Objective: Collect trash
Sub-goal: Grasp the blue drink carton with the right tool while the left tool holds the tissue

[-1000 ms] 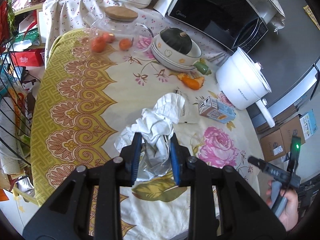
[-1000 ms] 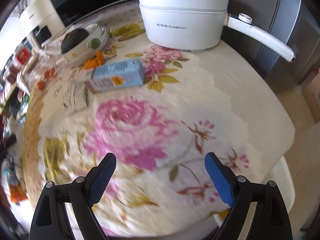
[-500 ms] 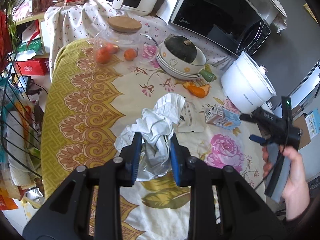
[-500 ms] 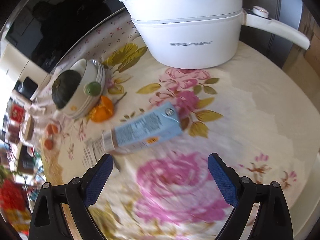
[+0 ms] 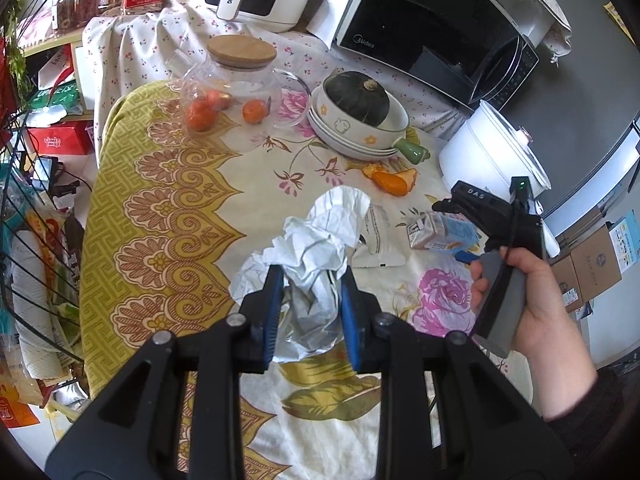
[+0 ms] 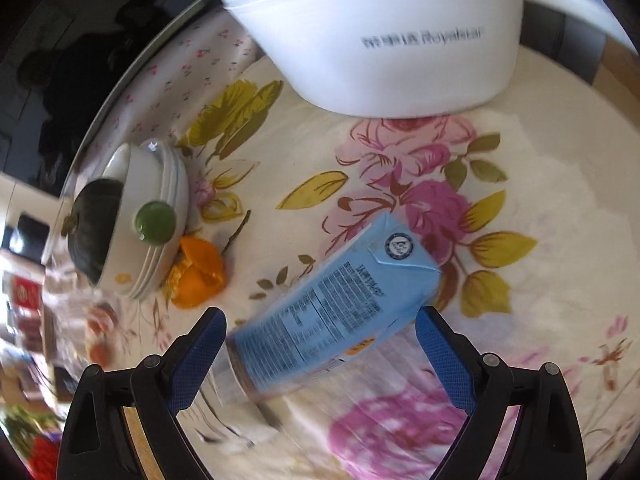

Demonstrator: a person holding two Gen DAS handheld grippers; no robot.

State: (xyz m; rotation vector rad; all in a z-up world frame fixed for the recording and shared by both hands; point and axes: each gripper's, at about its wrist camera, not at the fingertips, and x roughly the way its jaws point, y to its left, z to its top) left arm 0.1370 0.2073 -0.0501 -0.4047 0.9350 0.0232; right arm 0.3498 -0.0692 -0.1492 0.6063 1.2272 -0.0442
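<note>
**A:** Your left gripper point(image 5: 311, 294) is pinched on the crumpled wrapper point(image 5: 316, 248), low in the centre of the left wrist view — one piece of trash is in hand. Your right gripper point(image 6: 318, 344) is spread wide, with the blue carton point(image 6: 340, 312) lying on its side between the fingers at lower centre of the right wrist view. I'd judge you're mid-approach on that second piece.

**B:** So what does the next move call for?

**A:** Probably easing forward until the blue pads flank the carton's long sides, then squeezing. It lies at a slant to the fingers, so you may need to turn your wrist first. It's light card, so a gentle squeeze should do.

**B:** Anything one camera gives you that the other hides?

**A:** The left view shows the whole table — the orange peel point(image 5: 394, 180) and a flat white packet point(image 5: 376, 236) remaining on the floral tablecloth point(image 5: 160, 200), and your right hand point(image 5: 532, 300) at the right edge. The right view alone shows the open gap around the carton, with the white pot point(image 6: 380, 40) close behind at the top. No bin shows in either view.
</note>
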